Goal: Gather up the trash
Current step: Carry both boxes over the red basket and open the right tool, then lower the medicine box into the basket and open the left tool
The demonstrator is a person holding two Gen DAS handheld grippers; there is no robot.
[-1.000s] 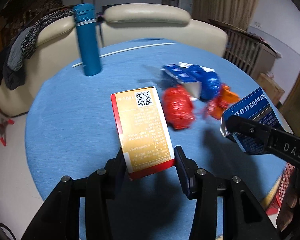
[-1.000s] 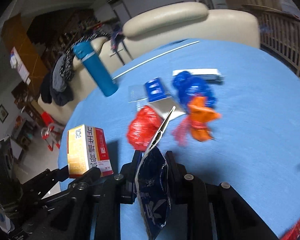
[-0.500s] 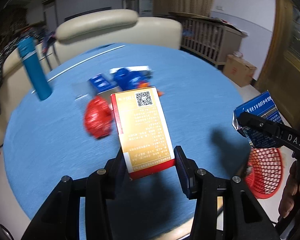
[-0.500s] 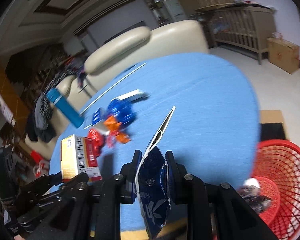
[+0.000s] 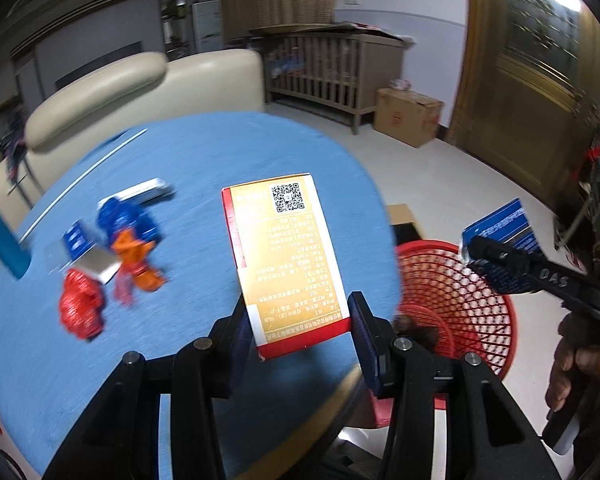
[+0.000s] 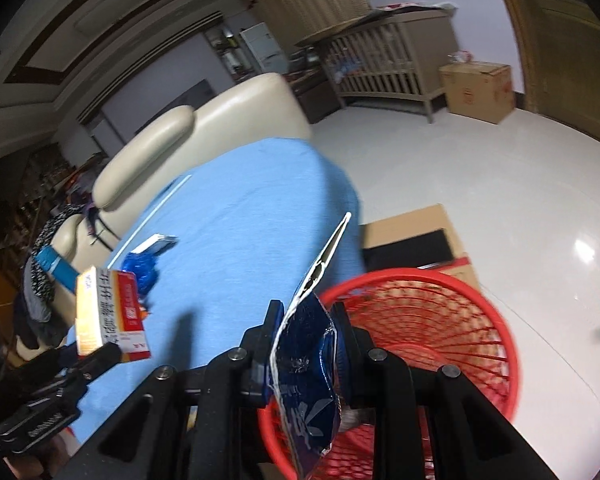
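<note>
Two pieces of trash are riding toward the red plastic mesh basket (image 6: 420,312) on the floor, one in each claw. The left claw (image 5: 296,330) is squeezing the bottom of a yellow and red cardboard box (image 5: 286,256) from both sides, and the box is standing up over the edge of the round blue worktop (image 5: 204,152). The right claw (image 6: 306,326) is pinched as tight as it goes on a flat blue foil bag (image 6: 308,376), and the bag is hanging over the near rim of the basket.

To do this step well, each claw needs to be right over the middle of the basket before it lets go. The foil bag looks light and floppy, so it could flutter sideways or catch on the rim if it is dropped from the edge. The box is not over the basket yet; it is hanging above the worktop edge, so letting go now would probably drop it on the worktop or the floor. Keeping the two claws apart is also wise, so they are not bumping.

More trash is waiting on the worktop: a red crumpled wrapper (image 5: 80,308), an orange crumpled wrapper (image 5: 138,260) and a blue crumpled wrapper (image 5: 122,216), all lying close together.
</note>
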